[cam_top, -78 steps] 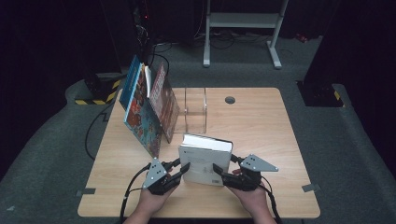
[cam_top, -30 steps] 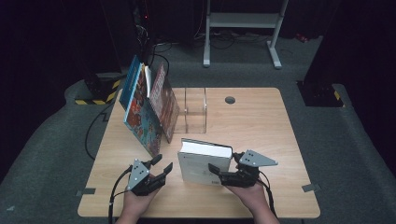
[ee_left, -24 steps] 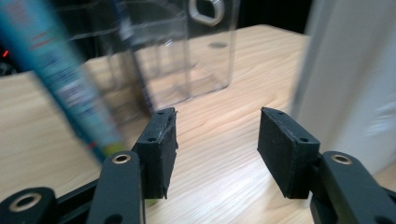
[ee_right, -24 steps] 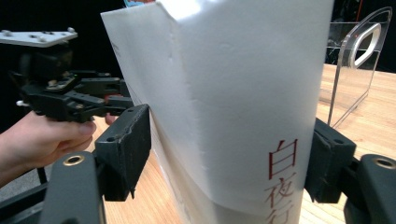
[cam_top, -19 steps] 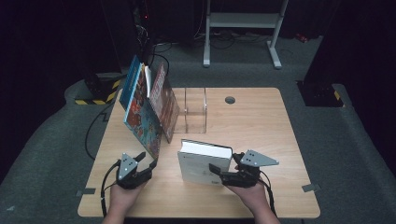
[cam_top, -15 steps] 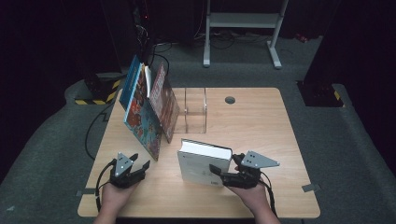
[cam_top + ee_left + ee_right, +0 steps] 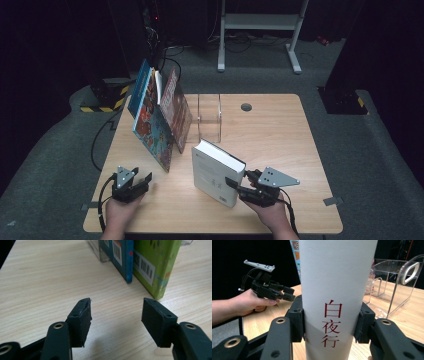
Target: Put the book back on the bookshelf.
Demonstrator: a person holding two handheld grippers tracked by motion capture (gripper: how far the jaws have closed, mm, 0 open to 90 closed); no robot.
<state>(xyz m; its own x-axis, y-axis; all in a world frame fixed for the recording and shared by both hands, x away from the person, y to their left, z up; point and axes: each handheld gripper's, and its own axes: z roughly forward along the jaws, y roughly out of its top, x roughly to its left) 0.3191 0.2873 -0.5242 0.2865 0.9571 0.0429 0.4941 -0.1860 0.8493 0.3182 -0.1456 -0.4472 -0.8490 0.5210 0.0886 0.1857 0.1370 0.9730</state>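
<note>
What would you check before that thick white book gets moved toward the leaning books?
1. Right gripper jaws have just been closing and now press both sides of the white book: ok.
2. Book upright on the table: ok.
3. Left gripper empty, jaws apart: ok.
4. Left gripper clear of the book: ok.
5. Clear acrylic stand has free room: ok.
6. Grip firm enough to lift: cannot tell.
</note>
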